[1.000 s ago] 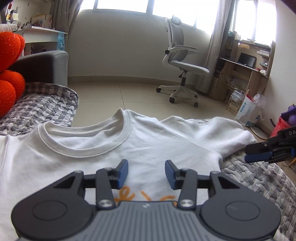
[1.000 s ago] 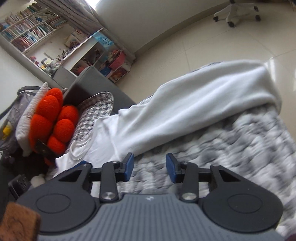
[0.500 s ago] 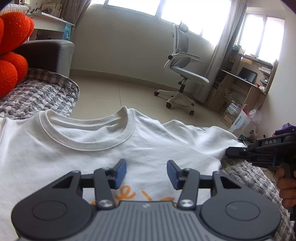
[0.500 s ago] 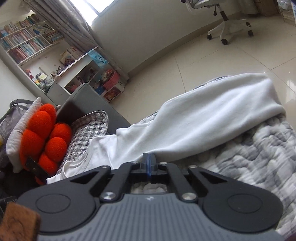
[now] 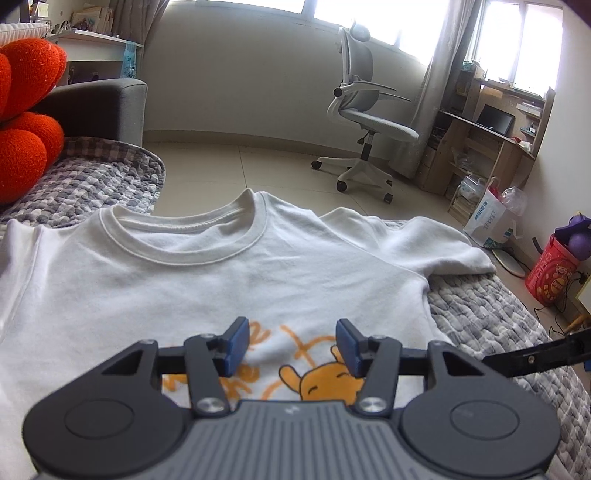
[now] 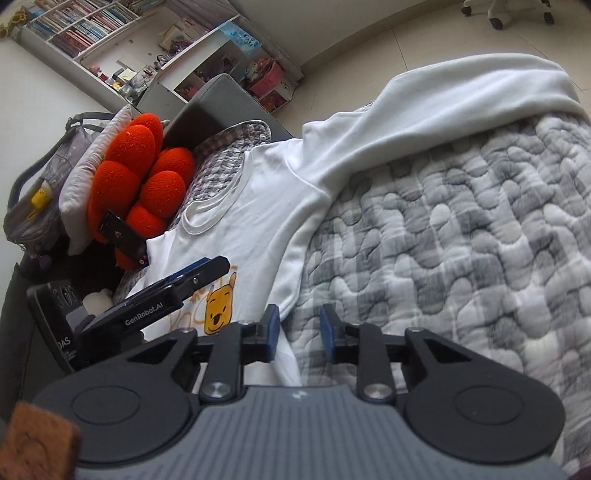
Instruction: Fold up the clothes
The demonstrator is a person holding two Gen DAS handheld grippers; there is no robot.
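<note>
White cotton T-shirt (image 5: 236, 280): spread flat on the grey quilt (image 6: 461, 236) — no fold visible.
Left gripper (image 5: 291, 345): jaws apart, empty.
Right gripper (image 6: 297, 334): jaws apart, empty — at shirt's side edge.

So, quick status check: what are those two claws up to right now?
Left claw open, over T-shirt print. Right claw open at shirt's side edge. Shirt flat on quilt, unfolded. Nothing in the way.

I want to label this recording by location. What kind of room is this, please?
Most likely a room in a home, a bedroom or living room used for study too. A quilted cover lies under the T-shirt, and an office chair, a desk and a bookshelf stand around.
</note>
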